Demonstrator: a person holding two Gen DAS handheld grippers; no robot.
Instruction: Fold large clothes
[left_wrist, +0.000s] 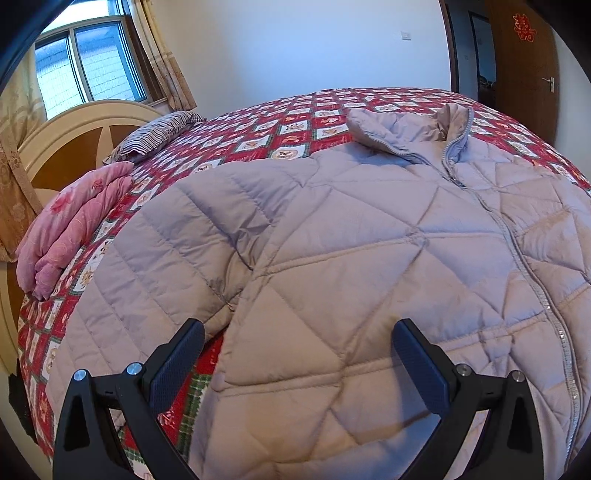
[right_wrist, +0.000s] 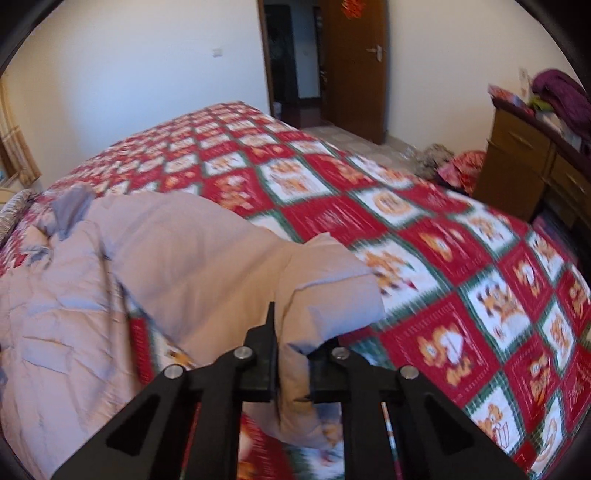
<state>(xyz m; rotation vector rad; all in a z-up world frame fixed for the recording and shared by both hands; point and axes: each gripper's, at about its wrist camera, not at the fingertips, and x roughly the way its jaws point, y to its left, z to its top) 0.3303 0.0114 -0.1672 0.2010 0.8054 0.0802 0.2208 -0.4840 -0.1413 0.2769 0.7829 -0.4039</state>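
Right gripper (right_wrist: 291, 363): your jaws are pinching the end of the jacket sleeve (right_wrist: 325, 295), clamped tight on the padded fabric; the cuff is bulging out between and below the two fingers.
Left gripper (left_wrist: 299, 365): your jaws are standing wide apart and gripping nothing; they are hovering just above the lower front panel of the jacket, one finger (left_wrist: 177, 365) over the gap where the bedspread is showing, the other on the body side.
Jacket (left_wrist: 369, 236): a pale lilac-grey quilted jacket is lying front-up and spread on the bed, zipped closed, its collar (left_wrist: 424, 133) pointing away from you toward the far wall.
Near sleeve (left_wrist: 162, 236): in the left wrist view it is lying flat beside the body, angled down toward the bed's edge.
Bedspread (right_wrist: 461, 258): a red, white and green patterned cover is lying under the jacket across the whole bed.
Bedding: a pink folded quilt (left_wrist: 70, 229) and a striped pillow (left_wrist: 159, 134) are sitting by the headboard (left_wrist: 74, 140), well apart from the jacket.
Room: an open wooden door (right_wrist: 354, 62) is facing you beyond the bed, and a wooden dresser (right_wrist: 524, 162) is standing to the right.
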